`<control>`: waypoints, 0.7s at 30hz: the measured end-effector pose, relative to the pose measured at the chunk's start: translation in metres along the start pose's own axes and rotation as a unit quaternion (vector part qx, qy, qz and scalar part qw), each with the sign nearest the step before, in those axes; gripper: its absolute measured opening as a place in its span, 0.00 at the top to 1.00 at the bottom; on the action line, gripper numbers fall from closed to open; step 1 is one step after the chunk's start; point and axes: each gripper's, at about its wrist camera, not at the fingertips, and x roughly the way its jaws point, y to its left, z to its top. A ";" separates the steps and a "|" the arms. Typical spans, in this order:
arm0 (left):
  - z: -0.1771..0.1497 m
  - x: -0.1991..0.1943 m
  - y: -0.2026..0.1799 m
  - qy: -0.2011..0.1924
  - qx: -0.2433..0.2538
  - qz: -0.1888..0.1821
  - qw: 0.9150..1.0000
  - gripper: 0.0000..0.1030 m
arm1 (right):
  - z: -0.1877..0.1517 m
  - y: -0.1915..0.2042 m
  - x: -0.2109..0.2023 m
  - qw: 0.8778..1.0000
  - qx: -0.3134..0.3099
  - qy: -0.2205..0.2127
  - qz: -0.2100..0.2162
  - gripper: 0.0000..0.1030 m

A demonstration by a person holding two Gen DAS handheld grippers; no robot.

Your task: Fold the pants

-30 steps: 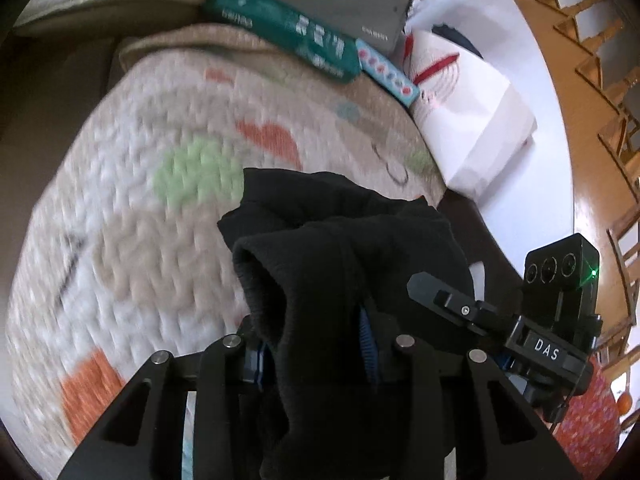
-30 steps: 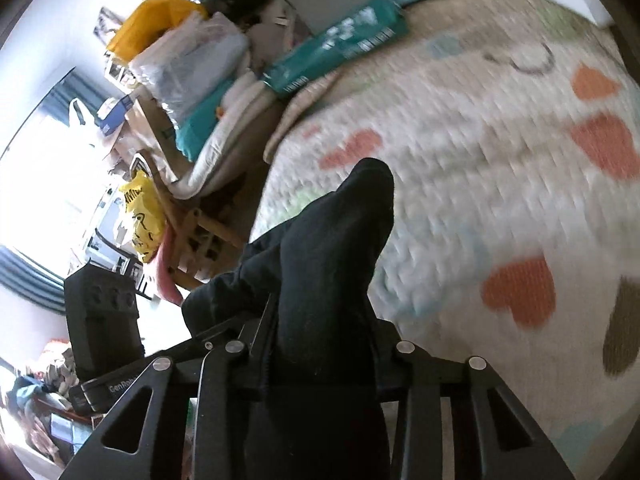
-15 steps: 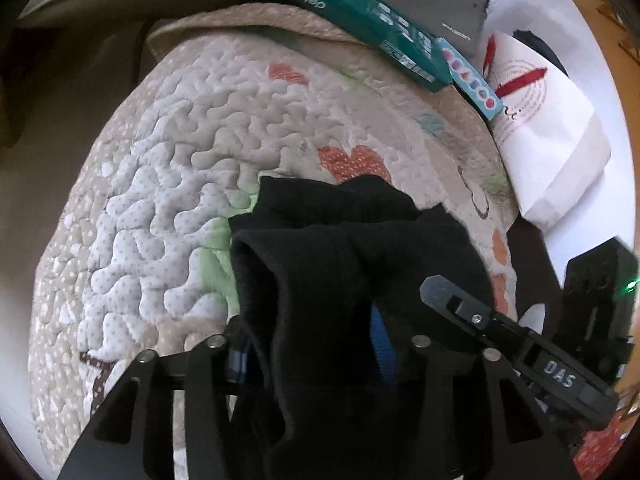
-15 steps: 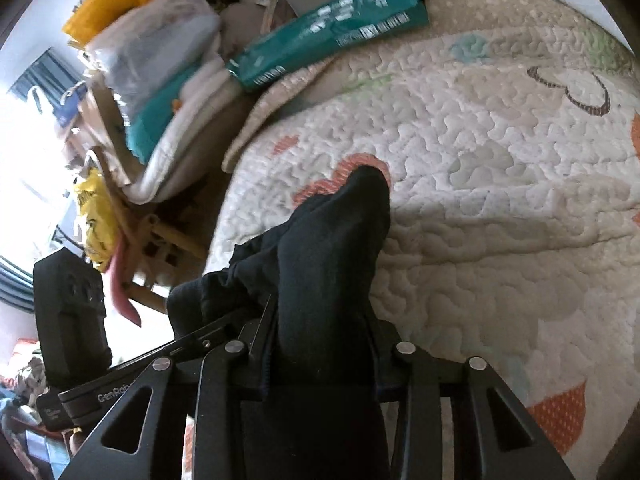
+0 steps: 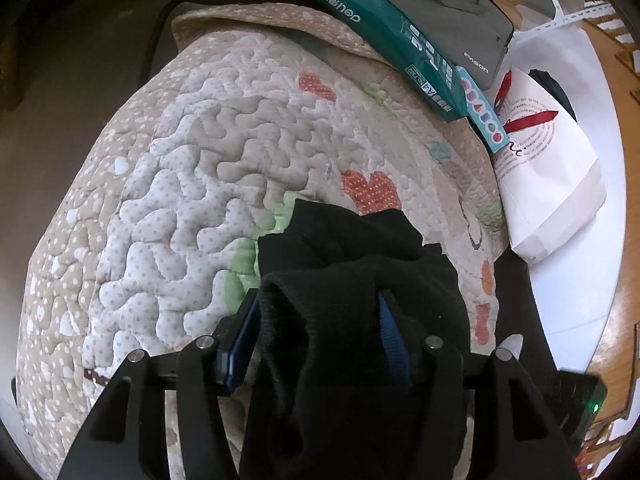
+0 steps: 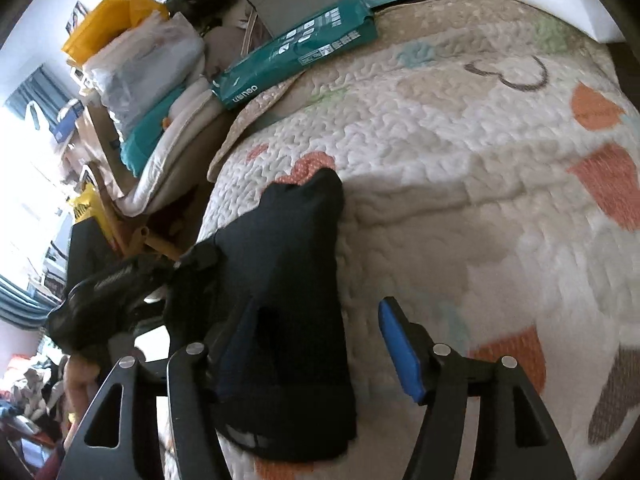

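Pants (image 5: 352, 280) lie near green "deli" pack (image 5: 384, 32).

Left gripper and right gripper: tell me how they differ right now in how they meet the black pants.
The left gripper, jaws opening, has the black pants bunched across the whole gap, draped over its right pad; the right gripper, also opening, has cloth only against its left finger, the right pad bare. Both point down at the quilt.

The lower part of the black pants (image 5: 360, 320) is cut off by the frame's bottom edge, and the left gripper's (image 5: 320, 320) right pad is mostly covered by the cloth.
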 end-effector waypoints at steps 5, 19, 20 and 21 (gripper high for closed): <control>0.003 0.002 0.010 0.002 -0.008 -0.026 1.000 0.42 | -0.030 -0.012 -0.015 1.000 0.014 -0.006 0.012 0.30; -0.020 -0.069 0.026 -0.035 -0.028 0.070 0.997 0.40 | -0.069 -0.016 -0.055 0.999 -0.001 -0.028 -0.028 0.25; -0.029 -0.077 0.024 -0.037 -0.021 0.080 0.996 0.40 | -0.075 -0.014 -0.061 0.999 -0.005 -0.028 -0.032 0.25; -0.040 -0.086 0.022 -0.039 -0.014 0.088 0.995 0.40 | -0.079 -0.012 -0.066 0.999 -0.007 -0.029 -0.032 0.25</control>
